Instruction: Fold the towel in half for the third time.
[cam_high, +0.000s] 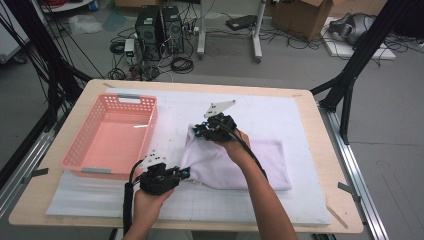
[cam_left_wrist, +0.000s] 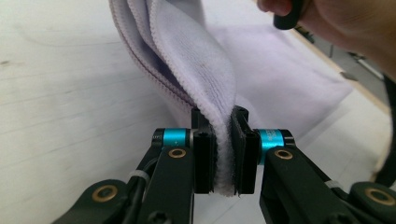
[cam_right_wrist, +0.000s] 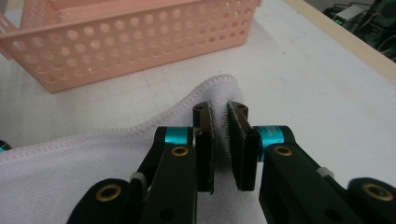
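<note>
A white towel (cam_high: 260, 160) lies folded on the white mat, its left part lifted off the surface. My left gripper (cam_high: 184, 173) is shut on the towel's near left corner; the left gripper view has the thick cloth edge (cam_left_wrist: 223, 154) pinched between the two black jaws. My right gripper (cam_high: 199, 130) is shut on the far left corner, and the right gripper view has the stitched towel hem (cam_right_wrist: 219, 93) clamped between its jaws. The right hand (cam_left_wrist: 336, 18) reaches over the towel.
An empty pink perforated basket (cam_high: 85, 145) stands at the left of the mat, close to the towel (cam_right_wrist: 93, 149); its side wall (cam_right_wrist: 130, 42) is right in front of my right gripper. The wooden table edge (cam_high: 320, 130) runs along the right.
</note>
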